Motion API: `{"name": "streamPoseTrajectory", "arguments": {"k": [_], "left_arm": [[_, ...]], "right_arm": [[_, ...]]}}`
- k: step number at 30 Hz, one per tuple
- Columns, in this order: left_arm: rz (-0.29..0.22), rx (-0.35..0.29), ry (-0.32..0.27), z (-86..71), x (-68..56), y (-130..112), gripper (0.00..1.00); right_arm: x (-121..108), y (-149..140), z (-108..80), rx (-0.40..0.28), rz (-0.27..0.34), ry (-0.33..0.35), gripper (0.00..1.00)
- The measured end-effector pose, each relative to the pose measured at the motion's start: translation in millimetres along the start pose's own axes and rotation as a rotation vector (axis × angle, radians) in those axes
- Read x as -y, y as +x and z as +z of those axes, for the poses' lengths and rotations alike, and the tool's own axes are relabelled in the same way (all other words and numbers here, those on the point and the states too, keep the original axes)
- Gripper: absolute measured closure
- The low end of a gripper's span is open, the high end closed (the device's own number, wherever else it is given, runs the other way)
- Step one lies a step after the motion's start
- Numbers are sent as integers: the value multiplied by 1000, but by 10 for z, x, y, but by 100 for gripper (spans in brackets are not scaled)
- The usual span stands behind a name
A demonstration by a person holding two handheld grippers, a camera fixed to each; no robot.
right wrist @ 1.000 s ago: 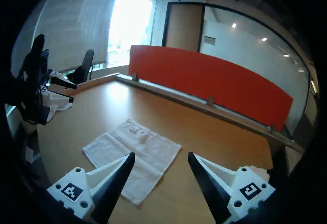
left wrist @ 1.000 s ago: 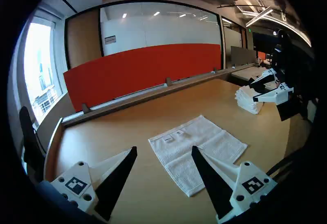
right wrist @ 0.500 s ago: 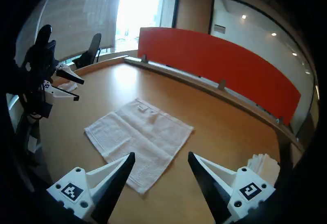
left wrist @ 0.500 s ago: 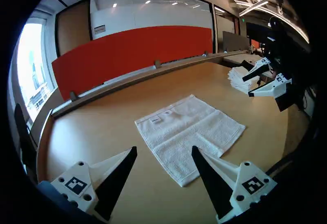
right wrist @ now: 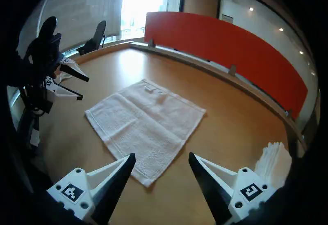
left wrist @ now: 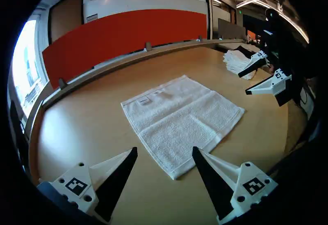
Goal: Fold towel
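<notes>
Both claws stand wide apart and hold nothing as I bring them toward the white towel (left wrist: 180, 118), which lies spread flat, label side up, on the wooden desk (left wrist: 82, 118), on the near side of the red partition (left wrist: 123, 32) and well apart from it. The left gripper (left wrist: 164, 149) hangs over the towel corner farthest from the partition. The right gripper (right wrist: 161, 155) hangs over a neighbouring corner, also on the side away from the partition, and no finger touches cloth. In my judgement the fold has not begun, and the risk sits in the pickup. The towel lies cornerwise to both cameras, so a pinch set unevenly along the edge could give a skewed fold. Fingers driven down too hard could skid on the smooth wood and bunch the terry. One claw lifting ahead of the other could drag the whole cloth toward the partition. Nothing here acts as a container: the stack of folded towels (right wrist: 272, 159) sits loose on the desk, near the partition's end.
</notes>
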State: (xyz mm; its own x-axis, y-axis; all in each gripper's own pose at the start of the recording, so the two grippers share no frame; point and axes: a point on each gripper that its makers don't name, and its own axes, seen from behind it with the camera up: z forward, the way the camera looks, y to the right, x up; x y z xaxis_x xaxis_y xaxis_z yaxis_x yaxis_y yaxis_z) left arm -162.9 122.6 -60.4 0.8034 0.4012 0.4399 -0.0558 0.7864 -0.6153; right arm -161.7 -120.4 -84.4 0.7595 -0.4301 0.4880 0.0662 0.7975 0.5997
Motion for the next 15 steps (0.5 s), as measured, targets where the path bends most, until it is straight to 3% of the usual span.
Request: {"name": "streamPoseTrajectory", "arguments": {"k": [15], "left_arm": [[2,104,-61,246,-148,-348,1]], "right_arm": [[128,-372,194,84,-7,53,0]]}}
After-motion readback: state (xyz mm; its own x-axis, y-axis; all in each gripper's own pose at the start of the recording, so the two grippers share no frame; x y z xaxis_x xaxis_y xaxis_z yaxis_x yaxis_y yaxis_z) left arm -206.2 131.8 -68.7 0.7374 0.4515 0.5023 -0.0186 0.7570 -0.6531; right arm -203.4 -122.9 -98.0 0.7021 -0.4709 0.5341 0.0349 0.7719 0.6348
